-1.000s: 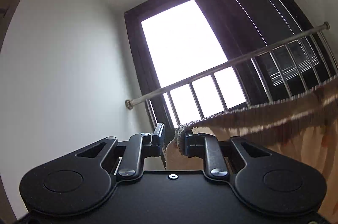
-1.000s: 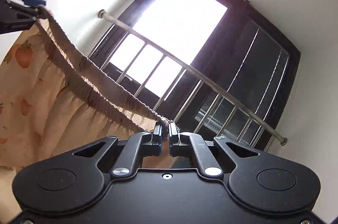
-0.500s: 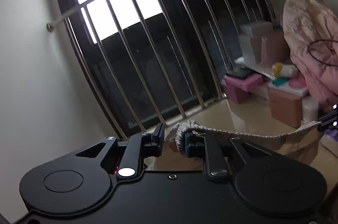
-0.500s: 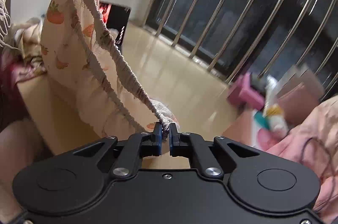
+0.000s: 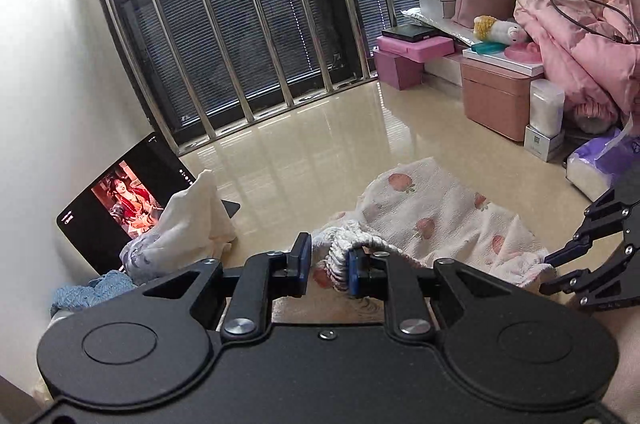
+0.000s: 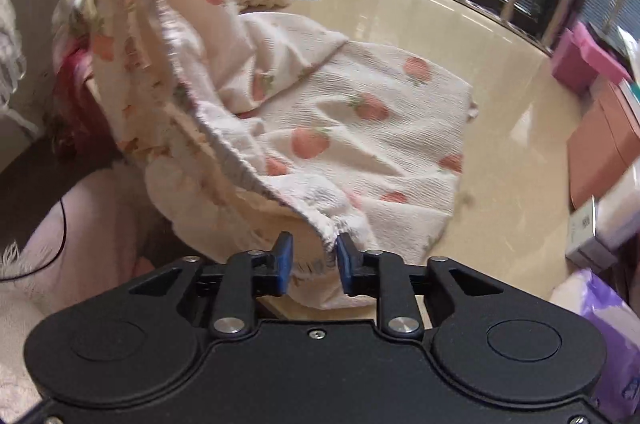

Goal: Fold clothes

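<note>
The strawberry-print garment [image 6: 360, 112] lies mostly spread on the cream floor [image 5: 320, 152]. The left gripper [image 5: 326, 264] pinches its bunched waistband [image 5: 344, 252]. The right gripper [image 6: 311, 260] has just been opening; the cloth's edge sits between its parted pads, unpressed.

The strawberry-print garment [image 6: 360, 112] is soft crinkled cloth with a ribbed, gathered waistband [image 5: 352, 248]. The floor [image 5: 320, 144] is glossy cream tile that mirrors the window. The window bars [image 5: 224, 24] are shiny metal. Both grippers' bodies are matt black plastic with bright metal screws, and their fingers [image 6: 282, 262] carry blue pads. The quilt [image 5: 580, 4] looks satiny pink.
</note>
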`<action>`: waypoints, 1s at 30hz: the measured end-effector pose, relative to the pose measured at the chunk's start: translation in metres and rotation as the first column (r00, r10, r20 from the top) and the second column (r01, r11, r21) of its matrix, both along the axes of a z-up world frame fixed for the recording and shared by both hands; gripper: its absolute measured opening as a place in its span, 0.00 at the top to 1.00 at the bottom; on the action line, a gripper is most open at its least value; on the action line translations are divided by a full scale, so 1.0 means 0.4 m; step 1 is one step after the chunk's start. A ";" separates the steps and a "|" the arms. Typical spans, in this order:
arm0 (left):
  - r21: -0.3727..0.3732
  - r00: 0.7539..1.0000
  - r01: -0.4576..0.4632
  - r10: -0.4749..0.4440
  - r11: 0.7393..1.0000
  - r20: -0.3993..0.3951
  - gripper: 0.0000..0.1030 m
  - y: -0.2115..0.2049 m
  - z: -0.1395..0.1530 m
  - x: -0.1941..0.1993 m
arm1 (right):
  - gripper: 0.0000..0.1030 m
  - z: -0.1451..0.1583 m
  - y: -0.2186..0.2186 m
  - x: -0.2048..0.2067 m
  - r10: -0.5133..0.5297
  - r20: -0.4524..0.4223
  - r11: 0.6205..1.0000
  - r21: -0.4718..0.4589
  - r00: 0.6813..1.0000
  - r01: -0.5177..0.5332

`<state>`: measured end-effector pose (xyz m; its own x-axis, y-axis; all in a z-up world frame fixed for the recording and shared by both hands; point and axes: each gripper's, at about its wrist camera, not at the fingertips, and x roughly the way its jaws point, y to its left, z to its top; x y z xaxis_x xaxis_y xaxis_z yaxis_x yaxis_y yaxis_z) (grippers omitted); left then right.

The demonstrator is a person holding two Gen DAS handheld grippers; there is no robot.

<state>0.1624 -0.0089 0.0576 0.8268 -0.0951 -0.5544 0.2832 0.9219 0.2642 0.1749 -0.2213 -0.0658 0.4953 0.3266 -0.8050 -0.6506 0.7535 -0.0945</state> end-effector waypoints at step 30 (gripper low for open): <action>-0.053 0.967 -0.205 0.194 0.977 -0.163 0.51 0.119 -0.220 -0.141 | 0.96 0.201 -0.048 -0.037 -0.443 0.383 0.858 0.442 0.810 0.260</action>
